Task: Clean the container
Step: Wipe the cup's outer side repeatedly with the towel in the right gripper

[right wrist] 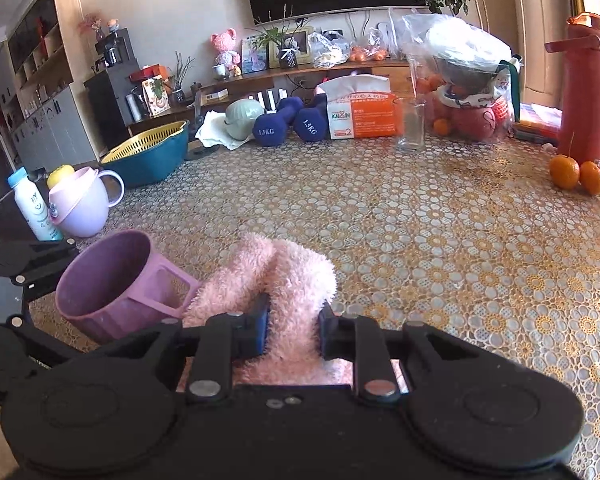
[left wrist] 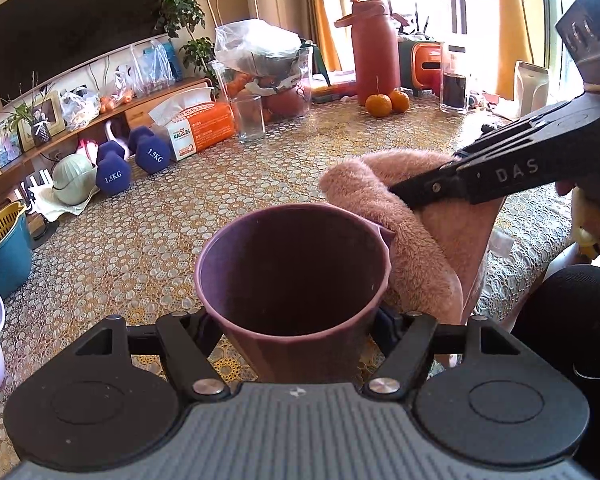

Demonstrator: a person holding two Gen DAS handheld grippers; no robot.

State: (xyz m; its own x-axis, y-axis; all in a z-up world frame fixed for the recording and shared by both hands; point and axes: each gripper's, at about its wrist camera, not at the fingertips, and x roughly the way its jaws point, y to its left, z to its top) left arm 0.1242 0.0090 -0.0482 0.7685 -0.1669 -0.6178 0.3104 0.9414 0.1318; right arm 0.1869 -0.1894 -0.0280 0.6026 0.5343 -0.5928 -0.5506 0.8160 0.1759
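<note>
We grip one purple cup [left wrist: 296, 280], nothing visible inside it, in our left gripper [left wrist: 296, 332] above the table [left wrist: 140, 232]; our right gripper [right wrist: 292, 332] pinches one pink cloth [right wrist: 268, 276] beside its handle.

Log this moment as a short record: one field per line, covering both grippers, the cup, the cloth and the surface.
left gripper: shut on purple cup
right gripper: shut on pink cloth
cup state: mouth tilted toward left camera, inside looks empty
cloth position: beside the cup's rim at its handle side, not inside
surface: patterned tablecloth
wiping: not yet begun inside
</note>
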